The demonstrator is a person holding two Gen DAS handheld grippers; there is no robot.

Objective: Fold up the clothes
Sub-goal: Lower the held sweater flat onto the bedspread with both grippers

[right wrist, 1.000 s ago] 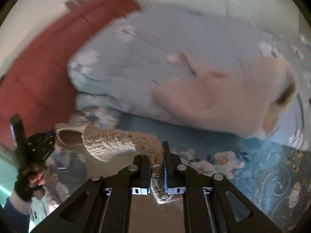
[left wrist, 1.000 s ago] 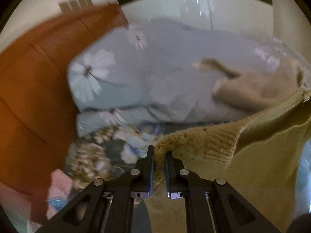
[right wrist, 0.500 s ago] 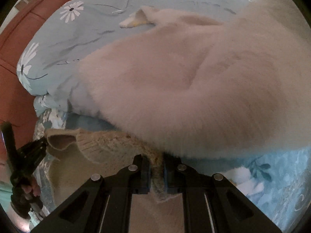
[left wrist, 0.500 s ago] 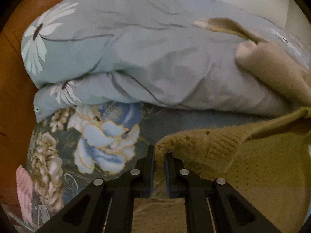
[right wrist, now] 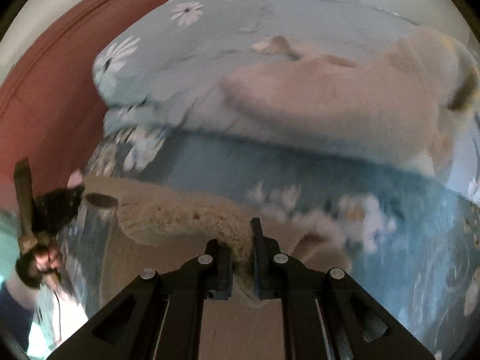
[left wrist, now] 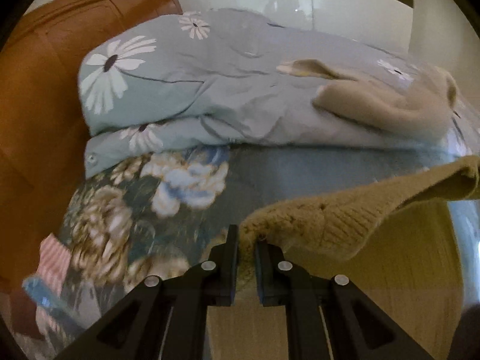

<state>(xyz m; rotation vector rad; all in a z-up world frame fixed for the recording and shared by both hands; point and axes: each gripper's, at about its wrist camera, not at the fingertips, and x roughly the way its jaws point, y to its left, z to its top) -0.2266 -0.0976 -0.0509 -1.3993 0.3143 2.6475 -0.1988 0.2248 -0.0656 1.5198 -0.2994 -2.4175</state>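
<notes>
The sweater (left wrist: pixel 339 225) hangs stretched above the bed (left wrist: pixel 270 177), its near edge pinched at one end in the left tool (left wrist: pixel 246 250) and at the other in the right tool (right wrist: pixel 242 252). Behind it a folded duvet (left wrist: pixel 192 90) lies across the bed, against the headboard (left wrist: pixel 36 96) on the left. On the duvet's right part rests what seems another garment (left wrist: pixel 387 105), blurred.

Grippers: two, left gripper (left wrist: pixel 246 241) and right gripper (right wrist: pixel 242 244)
Knit sweaters: one, tan sweater (left wrist: pixel 324 225)
Fleece garments: one, cream fleece (left wrist: pixel 387 108)
Folded duvets: one, daisy-print duvet (left wrist: pixel 186 90)
Floral bedsheets: one, bedsheet (left wrist: pixel 144 210)
Wooden headboards: one, headboard (left wrist: pixel 39 90)
</notes>
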